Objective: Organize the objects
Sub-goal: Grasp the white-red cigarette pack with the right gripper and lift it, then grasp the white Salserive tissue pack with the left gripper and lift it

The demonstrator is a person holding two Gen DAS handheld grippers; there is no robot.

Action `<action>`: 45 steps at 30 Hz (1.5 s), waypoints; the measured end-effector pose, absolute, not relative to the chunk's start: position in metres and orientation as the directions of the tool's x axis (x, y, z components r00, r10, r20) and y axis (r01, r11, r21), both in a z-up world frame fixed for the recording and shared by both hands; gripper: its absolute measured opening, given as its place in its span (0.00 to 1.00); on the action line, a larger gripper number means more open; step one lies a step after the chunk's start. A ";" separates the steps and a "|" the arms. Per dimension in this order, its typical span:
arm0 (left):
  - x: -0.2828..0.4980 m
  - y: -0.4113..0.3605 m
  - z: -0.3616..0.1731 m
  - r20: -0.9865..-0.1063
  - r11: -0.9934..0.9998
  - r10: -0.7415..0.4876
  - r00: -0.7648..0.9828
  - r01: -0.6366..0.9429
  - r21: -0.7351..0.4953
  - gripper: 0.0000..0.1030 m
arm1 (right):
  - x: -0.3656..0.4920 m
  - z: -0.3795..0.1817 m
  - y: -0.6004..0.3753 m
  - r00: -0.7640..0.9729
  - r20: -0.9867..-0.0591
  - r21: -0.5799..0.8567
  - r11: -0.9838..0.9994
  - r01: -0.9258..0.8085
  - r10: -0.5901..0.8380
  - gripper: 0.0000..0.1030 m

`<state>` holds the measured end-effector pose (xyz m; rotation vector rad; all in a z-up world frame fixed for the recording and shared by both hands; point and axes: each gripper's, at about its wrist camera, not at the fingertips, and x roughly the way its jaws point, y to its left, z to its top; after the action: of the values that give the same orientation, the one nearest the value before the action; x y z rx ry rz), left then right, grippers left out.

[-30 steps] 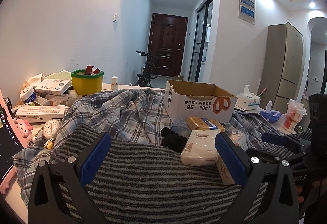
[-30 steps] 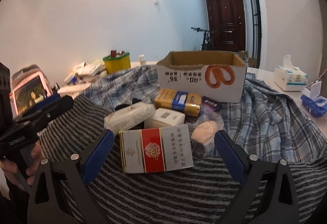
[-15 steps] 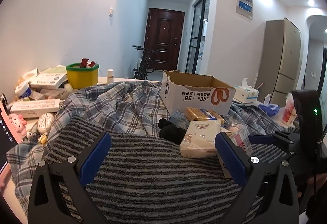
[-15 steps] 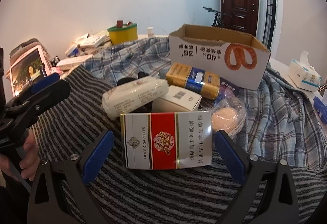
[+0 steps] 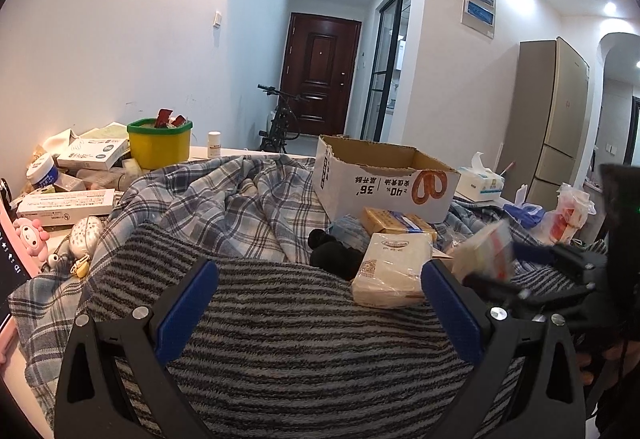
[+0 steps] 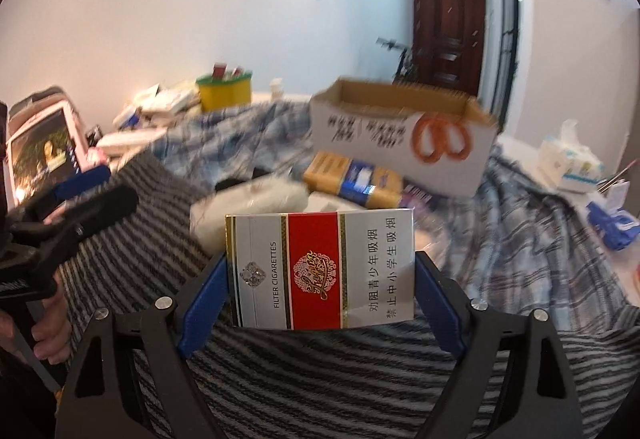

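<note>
Cigarette pack (image 6: 320,271): white carton face with a red centre band, a gold crest, "FILTER CIGARETTES" printed sideways and Chinese warning text at its 3 o'clock end; sharp, while the background is blurred.
Pack position: lifted clear of the striped blanket (image 6: 360,379), dead centre of the right wrist view, long side across; in the left wrist view it shows as a blurred white and red shape at 3 o'clock.
Right tool (image 6: 320,295): closed onto the cigarette pack, one blue pad (image 6: 204,303) pressed on each short end.
Left tool (image 5: 318,303): spread wide, nothing between its blue pads (image 5: 186,309), hanging over the striped blanket.
Cardboard box (image 5: 380,179): open-topped, pretzel print on its side, at 12 o'clock from the pack, resting on the plaid cloth (image 5: 208,207).
Tissue pack (image 5: 394,267): white soft pack just beyond the pack at 11 o'clock, lying on the blanket.
Yellow and blue box (image 6: 352,179): flat against the foot of the cardboard box.
Black object (image 5: 334,255): dark lump beside the tissue pack at its 9 o'clock; what it is cannot be told.
Yellow bin (image 5: 159,143): green-rimmed, at 10 o'clock on the tabletop (image 5: 240,153), among white boxes.
Tissue box (image 6: 570,163): at 2 o'clock, well apart from the pack.
</note>
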<state>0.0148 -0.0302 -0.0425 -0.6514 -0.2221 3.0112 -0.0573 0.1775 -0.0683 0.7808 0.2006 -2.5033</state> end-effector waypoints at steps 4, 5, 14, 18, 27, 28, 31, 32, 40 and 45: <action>0.015 -0.027 -0.042 -0.408 -0.991 0.072 -0.910 -0.019 -0.132 1.00 | -0.052 -0.051 0.189 -0.788 -0.482 -0.022 -0.893 0.449 -0.384 0.84; 0.015 -0.026 -0.042 -0.407 -0.991 0.081 -0.910 -0.030 -0.129 1.00 | -0.052 -0.047 0.191 -0.806 -0.461 -0.026 -0.902 0.431 -0.371 0.84; -0.005 -0.012 -0.005 -0.339 -0.993 0.118 -0.933 -0.122 -0.009 1.00 | -0.048 -0.025 0.222 -0.947 -0.215 -0.004 -0.969 0.246 -0.240 0.84; -0.022 -0.004 -0.022 -0.411 -0.979 0.203 -0.889 -0.185 -0.082 1.00 | -0.041 -0.026 0.230 -0.954 -0.158 0.029 -0.967 0.251 -0.253 0.85; -0.043 -0.013 -0.032 -0.524 -0.961 0.271 -0.808 -0.190 -0.203 0.96 | -0.042 -0.028 0.240 -0.949 -0.165 0.083 -0.963 0.257 -0.267 0.85; -0.044 -0.012 -0.033 -0.528 -0.960 0.274 -0.804 -0.197 -0.198 0.96 | -0.042 -0.028 0.239 -0.950 -0.163 0.083 -0.963 0.255 -0.265 0.85; -0.043 -0.005 -0.033 -0.534 -0.960 0.281 -0.798 -0.225 -0.168 0.96 | -0.040 -0.029 0.238 -0.952 -0.157 0.076 -0.964 0.255 -0.264 0.85; -0.044 -0.003 -0.034 -0.535 -0.957 0.289 -0.794 -0.237 -0.167 0.96 | -0.039 -0.030 0.238 -0.952 -0.157 0.073 -0.964 0.255 -0.263 0.85; -0.066 0.014 -0.046 -0.645 -0.956 0.285 -0.709 -0.260 -0.137 0.96 | -0.042 -0.031 0.236 -0.948 -0.169 0.068 -0.963 0.261 -0.269 0.85; -0.075 0.010 -0.052 -0.666 -0.963 0.267 -0.696 -0.220 -0.156 0.96 | -0.042 -0.031 0.236 -0.948 -0.171 0.070 -0.963 0.261 -0.269 0.85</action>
<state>-0.0754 0.0096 -0.0522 -1.0636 -0.0927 2.6703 -0.0420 0.2364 -0.0307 0.2600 -0.0672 -2.8599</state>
